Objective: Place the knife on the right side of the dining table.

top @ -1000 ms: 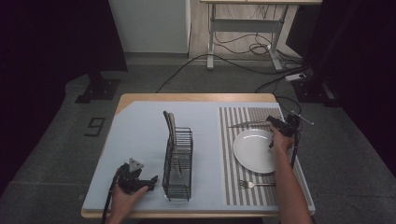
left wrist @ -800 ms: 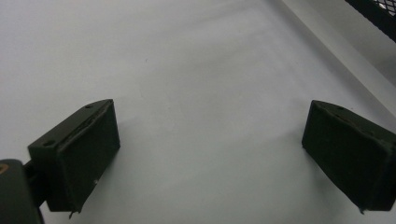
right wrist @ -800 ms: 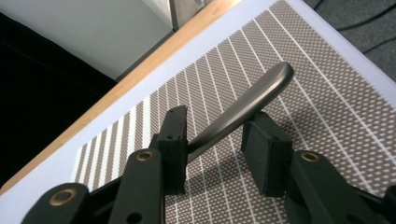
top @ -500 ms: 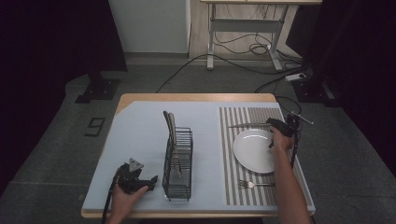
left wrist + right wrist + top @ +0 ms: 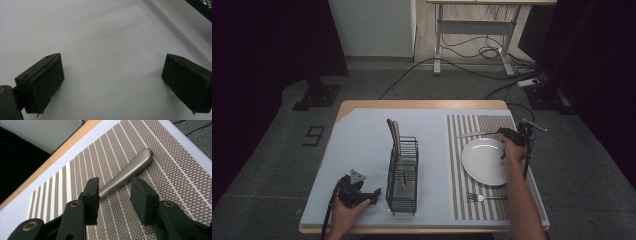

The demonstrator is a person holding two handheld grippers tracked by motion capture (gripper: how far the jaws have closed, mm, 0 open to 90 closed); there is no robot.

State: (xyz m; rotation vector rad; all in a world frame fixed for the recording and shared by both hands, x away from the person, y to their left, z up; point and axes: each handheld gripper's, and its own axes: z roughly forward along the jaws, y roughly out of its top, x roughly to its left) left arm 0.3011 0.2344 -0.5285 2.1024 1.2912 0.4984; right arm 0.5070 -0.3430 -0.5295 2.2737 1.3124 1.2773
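Observation:
A metal cutlery handle [image 5: 132, 168] lies on the striped placemat [image 5: 175, 170], and its near end sits between the jaws of my right gripper [image 5: 115, 195], which stand open around it. In the high view this piece of cutlery [image 5: 474, 134] lies just beyond the white plate [image 5: 484, 161], with my right gripper [image 5: 502, 132] at its right end. My left gripper [image 5: 374, 196] rests open at the front left beside the black wire rack [image 5: 402, 175]. Nothing lies between the jaws of the left gripper [image 5: 112, 85], which hover over the pale mat.
Tall cutlery pieces [image 5: 394, 132] stand up in the rack. A fork [image 5: 484, 198] lies on the placemat in front of the plate. The rack's corner [image 5: 200, 5] shows at the top right of the left gripper view. Cables run across the floor behind the table.
The right hand and the cutlery have shifted very slightly; the left gripper has stayed in place.

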